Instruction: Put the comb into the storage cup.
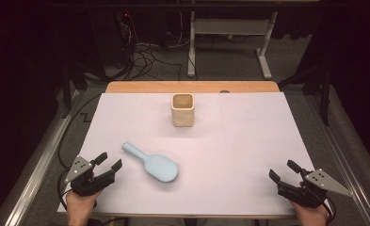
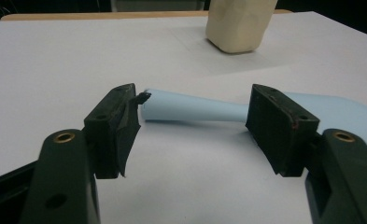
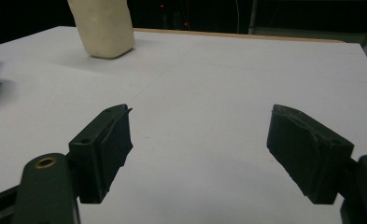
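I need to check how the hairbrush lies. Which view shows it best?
The high view: the whole light blue hairbrush lies flat, handle toward the cup. The left gripper view shows its handle and part of the head beyond the open jaws; the right gripper view catches just a sliver at its left edge.

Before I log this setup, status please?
Left gripper open, near light blue hairbrush. Right gripper open, empty. Hairbrush flat on table, untouched. Beige cup upright beyond; path clear.

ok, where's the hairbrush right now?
High view: the blue hairbrush lies flat on the white sheet, left of centre, just right of the open left gripper, nearer than the cup.
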Motion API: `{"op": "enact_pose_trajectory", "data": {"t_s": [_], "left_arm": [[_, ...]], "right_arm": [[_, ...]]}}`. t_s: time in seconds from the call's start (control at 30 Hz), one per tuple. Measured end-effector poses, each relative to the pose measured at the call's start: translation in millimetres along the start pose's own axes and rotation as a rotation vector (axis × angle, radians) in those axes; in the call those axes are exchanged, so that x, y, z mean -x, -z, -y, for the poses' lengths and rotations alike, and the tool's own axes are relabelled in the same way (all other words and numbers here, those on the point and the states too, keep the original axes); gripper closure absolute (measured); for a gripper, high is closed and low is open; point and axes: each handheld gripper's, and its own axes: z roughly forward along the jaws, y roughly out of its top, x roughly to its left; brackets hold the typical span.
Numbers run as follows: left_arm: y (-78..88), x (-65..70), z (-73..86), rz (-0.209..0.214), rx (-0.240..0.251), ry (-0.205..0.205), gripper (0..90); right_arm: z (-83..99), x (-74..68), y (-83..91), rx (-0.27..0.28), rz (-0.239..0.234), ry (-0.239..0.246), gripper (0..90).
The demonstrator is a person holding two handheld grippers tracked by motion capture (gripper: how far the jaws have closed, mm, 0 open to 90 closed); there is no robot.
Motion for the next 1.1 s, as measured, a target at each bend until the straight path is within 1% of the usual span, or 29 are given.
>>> {"op": "enact_pose_trajectory", "data": {"t_s": [0.3, 0.4, 0.43, 0.53, 0.6, 0.87, 0.9, 1.1], "left_arm": [[-5.7, 1.2, -5.4, 0.012, 0.002, 0.001, 34.8], [-7.7, 2.2, -7.2, 0.008, 0.003, -0.002, 34.8], [-8.1, 2.5, -8.0, 0.001, 0.004, -0.002, 34.7], [-9.1, 1.5, -11.3, 0.008, 0.014, 0.011, 34.6], [-9.7, 1.4, -12.4, 0.006, 0.016, 0.009, 34.6], [-19.9, 3.4, -21.6, 0.022, 0.022, 0.006, 34.7], [-21.1, 3.5, -22.3, 0.021, 0.024, 0.012, 34.6], [-24.5, 3.4, -25.1, 0.02, 0.025, 0.009, 34.6]], "right_arm": [[0.1, 0.0, 0.2, 0.003, 0.0, -0.002, 22.6], [0.0, 0.0, 0.4, -0.001, 0.0, 0.0, 22.6], [0.1, -0.1, 0.3, 0.0, 0.0, 0.0, 22.6], [0.1, -0.1, 0.1, -0.003, -0.003, 0.002, 22.6], [0.1, -0.1, 0.1, -0.003, -0.002, 0.001, 22.6], [0.2, 0.2, 0.1, -0.002, -0.001, -0.001, 22.6], [0.2, 0.2, 0.2, -0.002, -0.001, -0.002, 22.6], [0.2, 0.2, 0.3, -0.002, -0.002, -0.002, 22.6]]}}
